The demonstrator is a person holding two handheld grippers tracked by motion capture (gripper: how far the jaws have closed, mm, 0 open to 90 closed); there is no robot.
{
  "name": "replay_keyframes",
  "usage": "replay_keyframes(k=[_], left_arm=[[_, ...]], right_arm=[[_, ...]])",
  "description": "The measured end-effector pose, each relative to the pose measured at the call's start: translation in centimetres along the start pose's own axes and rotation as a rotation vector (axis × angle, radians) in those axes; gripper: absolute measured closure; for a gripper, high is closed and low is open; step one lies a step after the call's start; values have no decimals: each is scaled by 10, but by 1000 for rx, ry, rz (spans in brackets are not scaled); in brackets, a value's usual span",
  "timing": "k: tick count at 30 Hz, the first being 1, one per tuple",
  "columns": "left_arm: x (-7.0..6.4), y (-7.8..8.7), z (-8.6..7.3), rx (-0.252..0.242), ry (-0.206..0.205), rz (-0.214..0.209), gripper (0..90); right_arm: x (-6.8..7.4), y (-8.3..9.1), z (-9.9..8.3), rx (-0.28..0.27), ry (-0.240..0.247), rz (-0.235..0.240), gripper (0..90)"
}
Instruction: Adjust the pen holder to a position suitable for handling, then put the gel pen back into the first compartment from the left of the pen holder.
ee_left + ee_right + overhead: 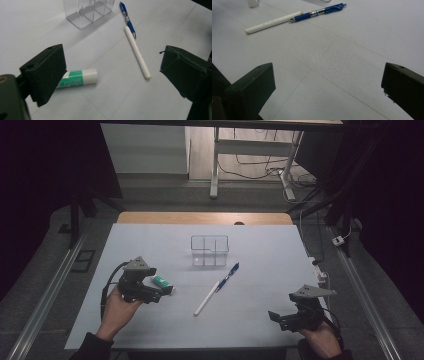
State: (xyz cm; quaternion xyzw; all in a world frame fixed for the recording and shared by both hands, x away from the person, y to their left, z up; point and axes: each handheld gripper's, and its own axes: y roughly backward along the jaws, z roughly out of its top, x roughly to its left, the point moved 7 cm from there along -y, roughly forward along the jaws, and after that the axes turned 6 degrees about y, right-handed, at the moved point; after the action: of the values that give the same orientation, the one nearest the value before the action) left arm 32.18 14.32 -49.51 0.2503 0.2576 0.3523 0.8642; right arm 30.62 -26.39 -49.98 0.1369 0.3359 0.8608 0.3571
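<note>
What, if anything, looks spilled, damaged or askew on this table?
Nothing stands out. The clear organizer stands upright and empty; the glue stick, white pen and blue pen lie loose on the sheet, unbroken. Both grippers, left and right, are open and hold nothing.

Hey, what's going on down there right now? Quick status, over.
Left gripper open, right beside the glue stick, not gripping. Right gripper open, holding nothing. White pen and blue pen lie before the clear organizer. Nothing in the way.
</note>
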Motion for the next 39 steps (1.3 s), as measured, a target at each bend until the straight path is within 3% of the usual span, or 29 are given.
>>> replay_keyframes(k=[12, 19, 24, 29, 35, 39], left_arm=[[-7, 21, -21, -28, 33, 10, 0], [-9, 34, -34, -39, 38, 24, 0], [-10, 41, -44, -38, 53, 20, 0], [-10, 48, -54, -35, 73, 24, 0], [-9, 55, -64, -33, 80, 50, 0], [-9, 58, -71, -28, 93, 56, 0]], right_arm=[[6, -12, 12, -5, 56, 9, 0], [9, -23, 21, -11, 82, 54, 0], [7, -33, 29, -9, 105, 49, 0], [5, -44, 39, -22, 103, 52, 0], [4, -59, 49, -11, 65, 109, 0], [0, -71, 53, 21, 88, 89, 0]])
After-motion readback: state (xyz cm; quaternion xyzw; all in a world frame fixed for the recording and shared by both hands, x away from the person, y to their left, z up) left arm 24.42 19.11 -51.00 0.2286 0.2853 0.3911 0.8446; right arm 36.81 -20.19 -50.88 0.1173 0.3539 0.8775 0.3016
